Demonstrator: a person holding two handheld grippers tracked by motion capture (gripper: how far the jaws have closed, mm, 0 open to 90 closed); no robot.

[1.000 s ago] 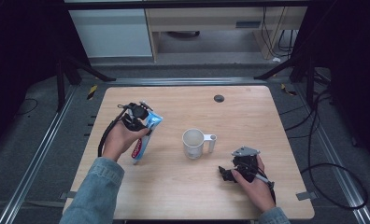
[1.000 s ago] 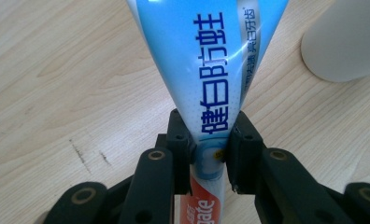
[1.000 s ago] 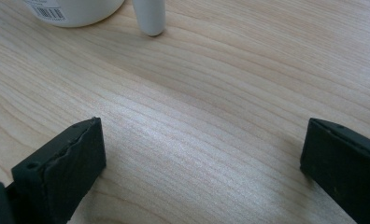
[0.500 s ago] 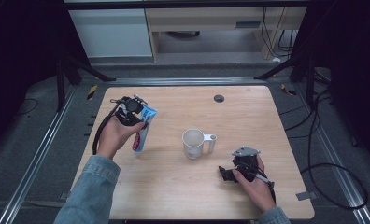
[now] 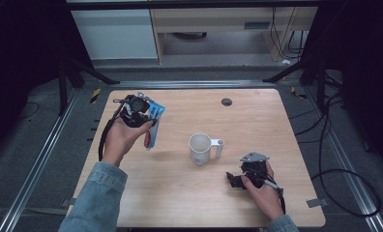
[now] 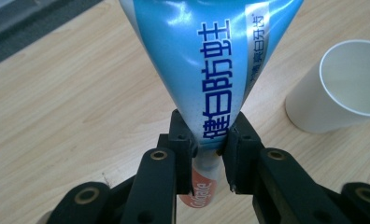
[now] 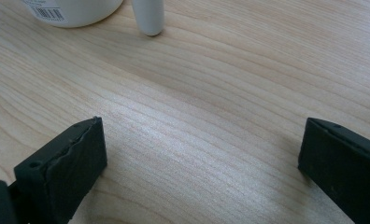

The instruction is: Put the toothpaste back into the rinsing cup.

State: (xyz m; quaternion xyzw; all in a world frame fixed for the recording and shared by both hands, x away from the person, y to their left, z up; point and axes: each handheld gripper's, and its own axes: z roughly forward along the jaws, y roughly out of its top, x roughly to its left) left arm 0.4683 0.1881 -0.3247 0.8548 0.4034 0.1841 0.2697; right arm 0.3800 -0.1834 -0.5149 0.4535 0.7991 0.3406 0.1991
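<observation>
Where the high view looked down on the wooden table (image 5: 180,203), the left claw (image 5: 148,126) was held above the table's left part in the person's left hand (image 5: 119,140), pinching a blue toothpaste tube (image 5: 152,126) that hung tilted, its red end lowest. A white cup (image 5: 200,148) stood upright near the middle of the table, its handle toward the right edge. The right claw (image 5: 233,180) rested low near the table's front right, in the right hand (image 5: 262,191), pointing left and a little short of the cup. A small dark disc (image 5: 227,101) sat in the tabletop near the far edge. A denim sleeve (image 5: 95,200) covered the left forearm.

In the left gripper view, the left claw (image 6: 206,149) was pressed onto the tube (image 6: 211,60) at its narrow part, just above the red cap end (image 6: 199,189); the wide blue body with printed characters fanned out beyond the jaws. The cup (image 6: 342,88) stood to the right, well apart from the tube, open mouth showing.

In the right gripper view, the right claw (image 7: 202,154) was spread wide over bare wood (image 7: 220,93), nothing between its jaws. The cup's base (image 7: 71,9) and the foot of its handle (image 7: 148,18) stood ahead at the top edge, apart from the jaws.
</observation>
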